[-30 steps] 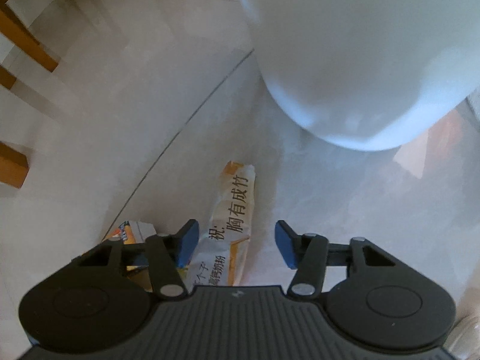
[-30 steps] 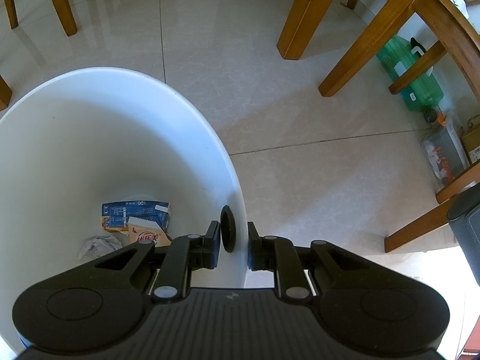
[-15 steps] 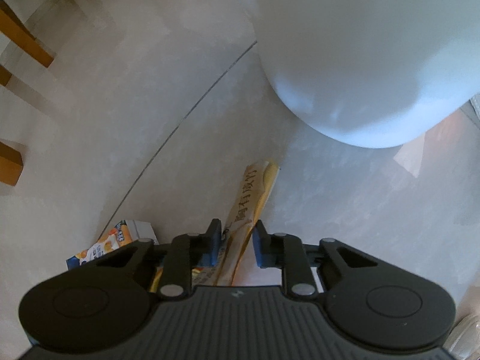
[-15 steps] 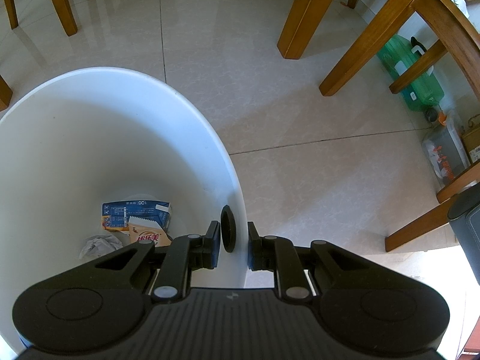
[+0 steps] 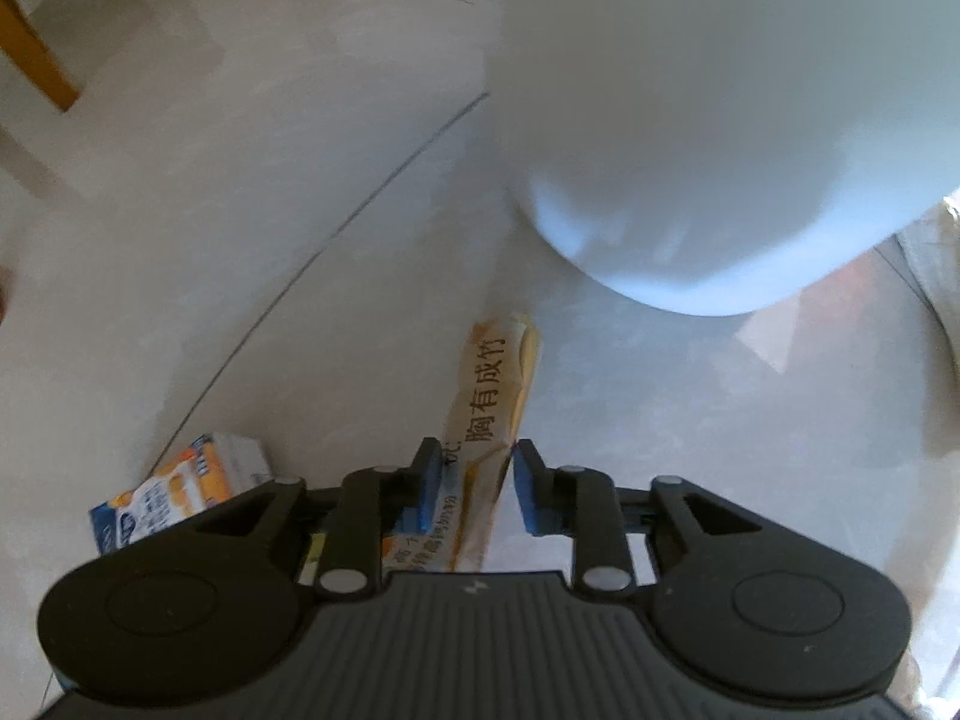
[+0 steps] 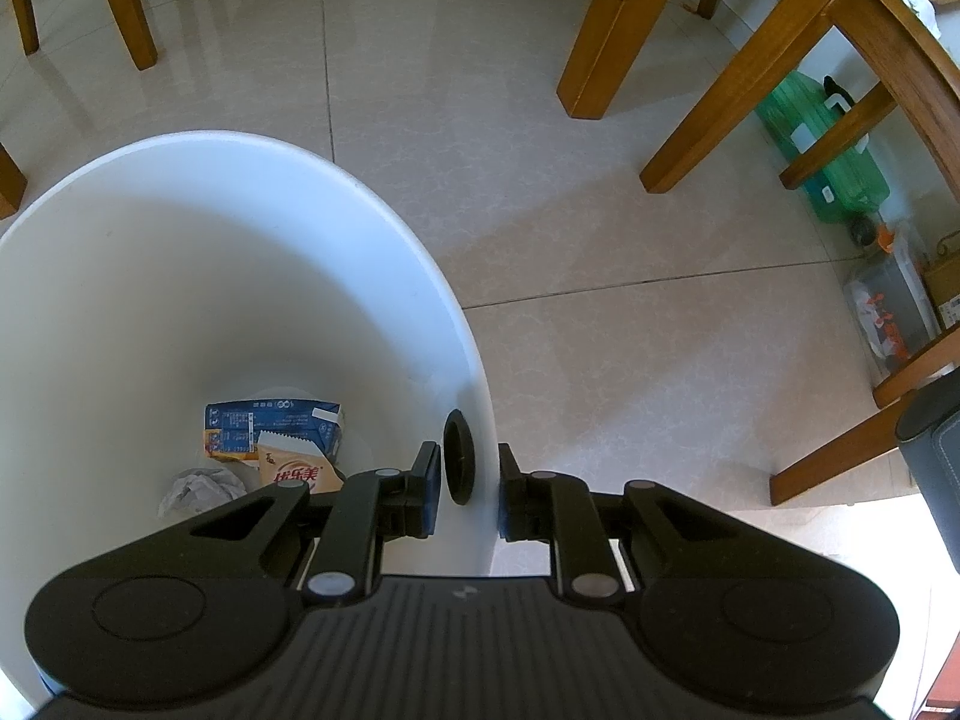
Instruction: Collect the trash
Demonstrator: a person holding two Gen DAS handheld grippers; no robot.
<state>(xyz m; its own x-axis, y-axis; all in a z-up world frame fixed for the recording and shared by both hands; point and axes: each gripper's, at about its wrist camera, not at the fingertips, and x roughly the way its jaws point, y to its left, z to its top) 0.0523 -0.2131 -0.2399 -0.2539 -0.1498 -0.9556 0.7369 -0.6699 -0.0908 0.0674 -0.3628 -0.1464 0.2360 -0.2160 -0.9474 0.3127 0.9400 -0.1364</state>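
While rim-clamped, bin point(image 6: 240, 276) amid open floor point(image 6: 600, 300)

Each gripper, left gripper point(image 5: 474, 480) and right gripper point(image 6: 467, 489), is showing a black ribbed body, round side discs, silver screws and seemingly blue-faced pads.

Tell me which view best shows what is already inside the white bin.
The right wrist view: it looks down into the white bin at a blue carton, a wrapper and crumpled paper. The left wrist view shows only the bin's outer wall.
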